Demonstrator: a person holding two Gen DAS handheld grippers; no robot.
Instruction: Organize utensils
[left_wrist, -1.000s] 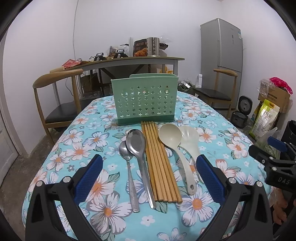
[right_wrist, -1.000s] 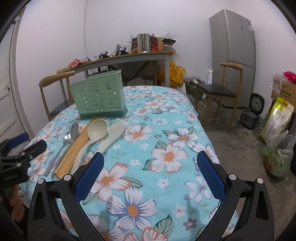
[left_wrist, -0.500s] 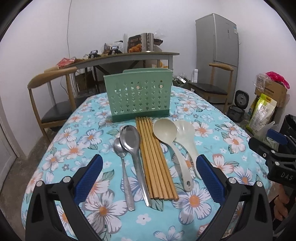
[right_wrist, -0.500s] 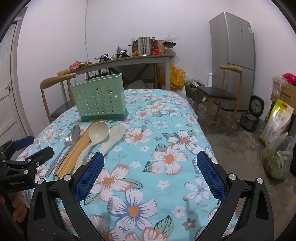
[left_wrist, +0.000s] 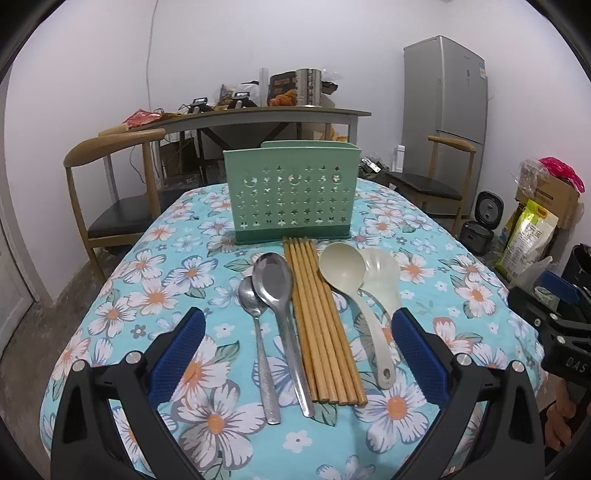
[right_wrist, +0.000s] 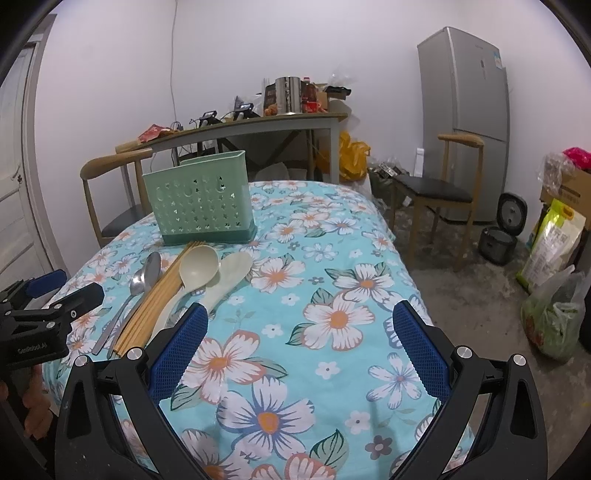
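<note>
From the left wrist view, the left gripper hangs above the near end of the bench, which is covered in a turquoise floral cloth; its jaws stand wide and hold nothing. The utensils lie in a row between the blue pads, handles toward the camera: a small metal spoon, a larger metal spoon just beside it, a bundle of wooden chopsticks, a cream ladle and a pale rice paddle partly under the ladle's bowl. Behind them a green perforated utensil holder stands upright, with the chopstick tips close to its base. At the right edge, part of the other gripper shows.

The right wrist view takes the same row from the side, off to the left, and shows the holder's side wall. The right gripper is over bare cloth, well apart from the utensils, jaws wide and empty. This view alone shows an orange bag under the far table.
</note>
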